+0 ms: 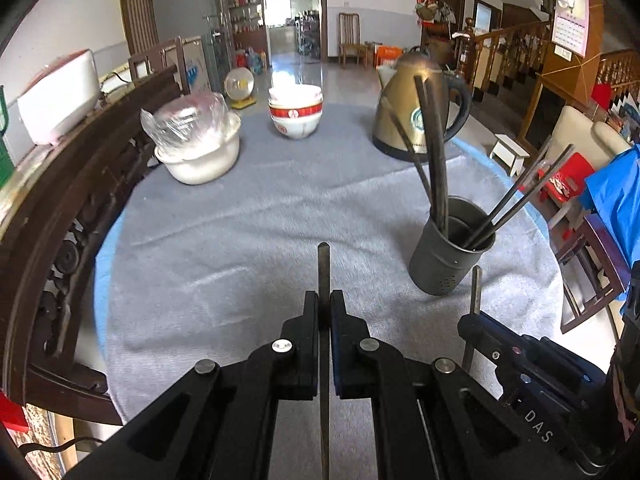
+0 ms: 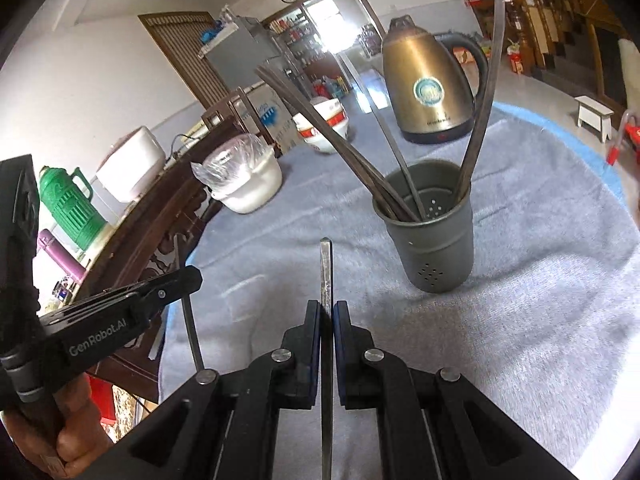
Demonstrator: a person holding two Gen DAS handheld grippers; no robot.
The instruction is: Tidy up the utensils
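The round worktop (image 1: pixel 260 216) is covered with a grey fleecy cloth edged in blue, and a dark carved wooden chair back (image 1: pixel 60 220) curves along its left side. At the far right stands a brass-coloured electric kettle (image 1: pixel 416 116) with a black handle. Far left sits a white pot (image 1: pixel 200 156) topped with a crumpled clear plastic bag, and between the two, at the far middle, a stack of red-and-white bowls (image 1: pixel 296 114). Nearer, on the right, a grey perforated utensil holder (image 1: pixel 450 246) stands upright with several dark chopsticks (image 1: pixel 434 148) fanning out of it, some leaning left, some right.

The left tongs (image 1: pixel 324 304) are pressed together on one dark chopstick (image 1: pixel 323 268), which sticks up past the tips, left of the holder. The right tongs (image 2: pixel 327 312) likewise pinch a single chopstick (image 2: pixel 327 268) pointing upward, just near of the holder and not yet over its rim.
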